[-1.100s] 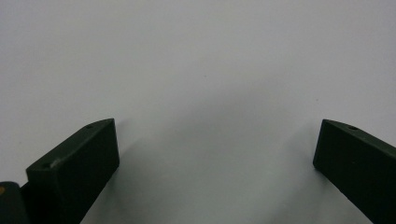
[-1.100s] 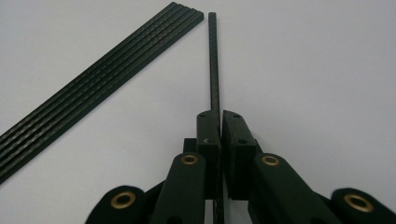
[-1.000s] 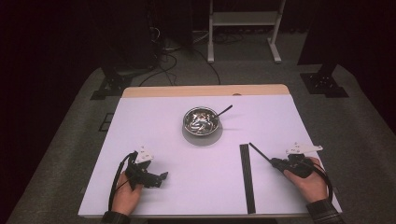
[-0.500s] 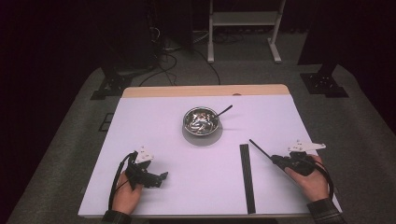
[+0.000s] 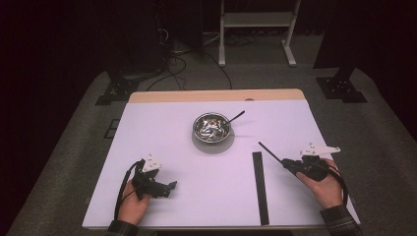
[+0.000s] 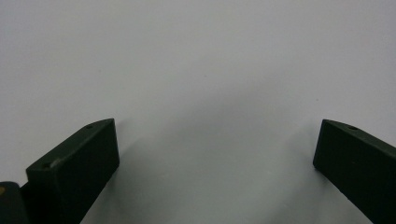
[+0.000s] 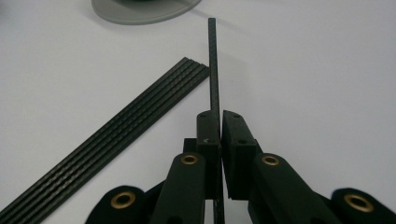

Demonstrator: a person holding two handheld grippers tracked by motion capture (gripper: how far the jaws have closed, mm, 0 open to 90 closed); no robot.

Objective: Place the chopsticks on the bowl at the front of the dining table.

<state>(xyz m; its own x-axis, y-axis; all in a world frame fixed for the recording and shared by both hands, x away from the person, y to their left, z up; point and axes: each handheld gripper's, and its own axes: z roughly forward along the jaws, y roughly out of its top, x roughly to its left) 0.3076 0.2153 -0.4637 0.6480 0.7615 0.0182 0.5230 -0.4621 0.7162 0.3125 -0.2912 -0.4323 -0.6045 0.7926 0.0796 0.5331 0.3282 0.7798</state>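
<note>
Right gripper view: the right gripper's fingers are clamped on a thin black rod, seemingly beside stacked strips; the left gripper's fingers stand apart near the table's front-left corner.

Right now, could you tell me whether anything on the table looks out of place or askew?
Nothing stands out. The strips lie in a neat stack, the bowl sits upright with a handle over its rim, and the right hand-held gripper is shut on one thin black strip.

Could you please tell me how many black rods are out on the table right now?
6: one rod clamped in the right gripper, five side by side in the row lying flat beside it; grooves hard to separate, so roughly.
</note>
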